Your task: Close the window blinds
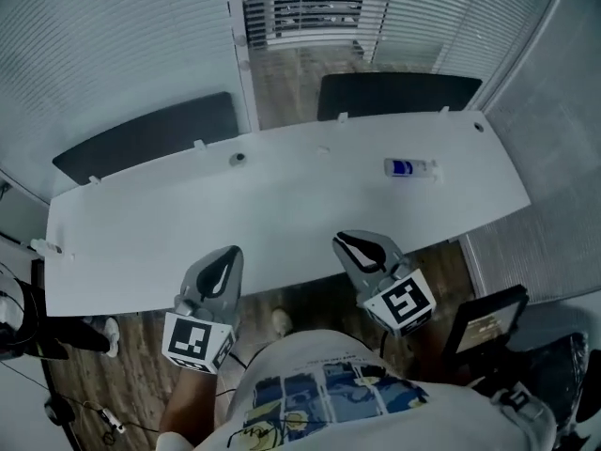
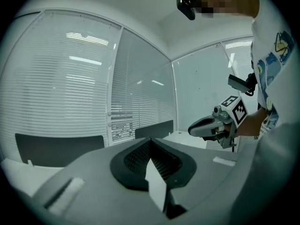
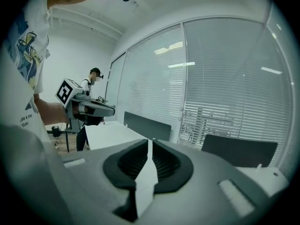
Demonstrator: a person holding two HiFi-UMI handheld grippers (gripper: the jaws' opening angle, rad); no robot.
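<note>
White slatted blinds (image 1: 113, 45) cover the windows behind a long white table (image 1: 282, 224). One narrow section of blinds (image 1: 302, 6) at the back middle has its slats open, with dark gaps; it also shows in the left gripper view (image 2: 123, 128) and the right gripper view (image 3: 206, 121). My left gripper (image 1: 223, 269) hovers over the table's near edge, its jaws shut on nothing (image 2: 150, 140). My right gripper (image 1: 368, 249) hovers beside it, also shut and empty (image 3: 150, 142). Both are far from the blinds.
Two black divider panels (image 1: 150, 134) (image 1: 399, 92) stand along the table's far edge. A small white bottle with a blue label (image 1: 410, 167) lies on the table at the right, and a small round fitting (image 1: 238, 158) sits near the back. Another person (image 3: 93, 81) stands far off.
</note>
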